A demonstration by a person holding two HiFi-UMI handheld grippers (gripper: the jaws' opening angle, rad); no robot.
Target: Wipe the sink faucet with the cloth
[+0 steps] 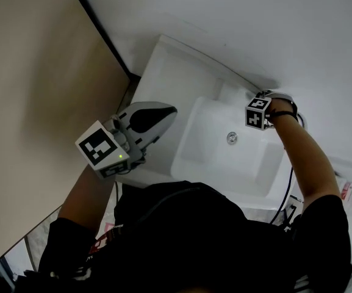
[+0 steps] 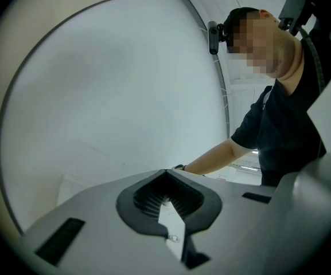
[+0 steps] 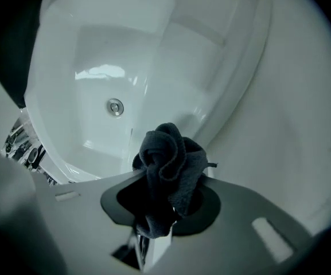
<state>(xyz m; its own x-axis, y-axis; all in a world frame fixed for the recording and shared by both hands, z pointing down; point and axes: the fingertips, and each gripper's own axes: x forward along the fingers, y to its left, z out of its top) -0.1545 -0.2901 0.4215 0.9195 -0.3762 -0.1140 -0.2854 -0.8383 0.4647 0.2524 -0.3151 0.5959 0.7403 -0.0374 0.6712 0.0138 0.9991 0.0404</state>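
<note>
Right gripper view: jaws of the right gripper [image 3: 166, 179] clench a bunched dark cloth [image 3: 171, 153] over the back edge of the sink [image 3: 96, 53]. I cannot make out the faucet. The left gripper [image 2: 165, 175] is closed and empty. Hard rubbing could tug the loose wad free.

Cloth [image 3: 168, 159]: its lower end vanishes into the dark opening between the right gripper's [image 3: 170, 173] jaws, and in the head view that gripper's cube and the hand cover it.
Faucet: cannot be made out in any view.
Sink [image 1: 163, 66]: the near rim is covered by the person's dark clothing.
Small objects [image 3: 22, 145]: dark, cut off, unidentifiable.
Label [image 1: 346, 191]: print too small to read.
</note>
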